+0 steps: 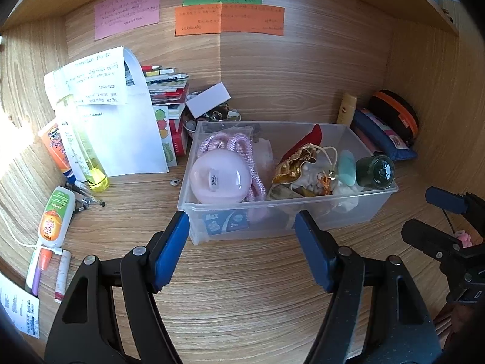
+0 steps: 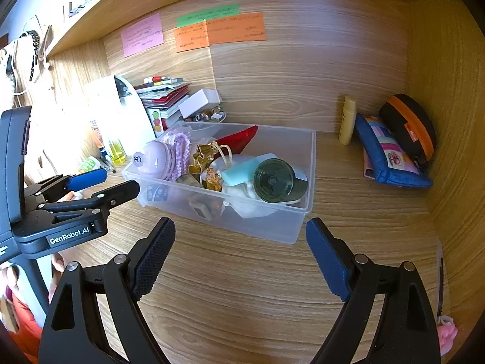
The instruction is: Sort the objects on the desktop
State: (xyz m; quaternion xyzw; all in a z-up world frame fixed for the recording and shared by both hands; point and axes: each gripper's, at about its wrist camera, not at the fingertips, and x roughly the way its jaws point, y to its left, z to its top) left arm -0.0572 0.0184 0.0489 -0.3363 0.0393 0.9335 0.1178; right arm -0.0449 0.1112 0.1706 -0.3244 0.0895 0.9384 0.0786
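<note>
Fingers (image 1: 178, 236) of the left gripper (image 1: 242, 230) and the right gripper (image 2: 239, 238) stand open and empty above bare tabletop (image 1: 242, 288) (apparently staged for a reach). Just ahead, the clear bin (image 1: 348, 209) already collects small items, while bottles (image 1: 56, 218) and pouches (image 2: 391, 154) lie loose at either side.

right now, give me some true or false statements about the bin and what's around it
1. The bin is empty. False: it holds a pink ball, a green jar and other bits.
2. Both grippers are open and hold nothing. True: left gripper, right gripper.
3. The green jar lies at the bin's right end. True.
4. The blue pouch is inside the bin. False: it lies on the desk to the bin's right.
5. Coloured notes are stuck on the back wall. True.
</note>
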